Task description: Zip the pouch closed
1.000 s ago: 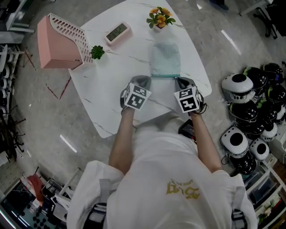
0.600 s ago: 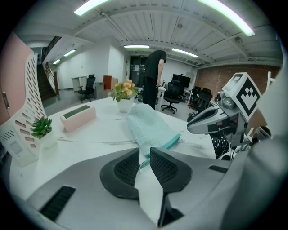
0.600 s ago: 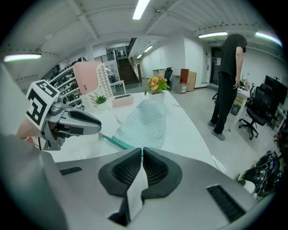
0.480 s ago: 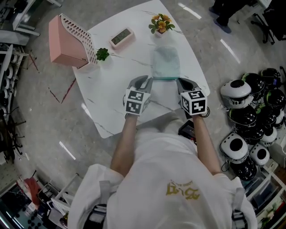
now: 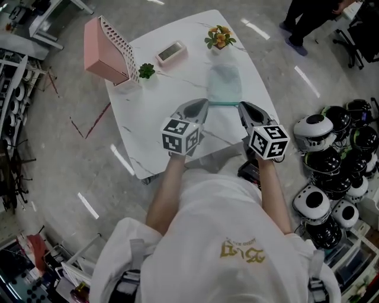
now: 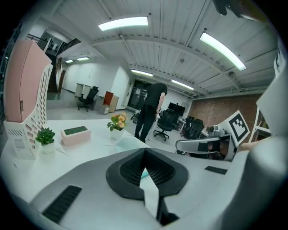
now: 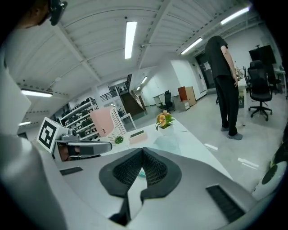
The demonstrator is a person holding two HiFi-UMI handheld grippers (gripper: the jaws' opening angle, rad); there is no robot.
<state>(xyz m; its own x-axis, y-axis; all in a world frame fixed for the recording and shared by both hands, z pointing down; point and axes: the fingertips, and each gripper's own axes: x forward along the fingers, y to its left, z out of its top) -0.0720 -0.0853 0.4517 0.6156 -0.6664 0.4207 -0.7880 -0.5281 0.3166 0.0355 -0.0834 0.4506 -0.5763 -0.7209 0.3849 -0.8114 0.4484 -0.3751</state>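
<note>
A pale teal pouch lies flat on the white marble table, its teal zipper edge facing me. My left gripper hovers above the table just left of that edge, and its jaws are shut with nothing in them. My right gripper hovers just right of the edge, also shut and empty. In the left gripper view the pouch lies beyond the closed left gripper. The right gripper view shows the pouch past the closed right gripper.
At the table's far side stand a pink file holder, a small green plant, a pink clock and a flower pot. Several black-and-white helmets crowd the floor on the right. A person stands beyond the table.
Both grippers have lifted off the table from the pouch's near corners and now hang above it. The pouch stays where it was.
</note>
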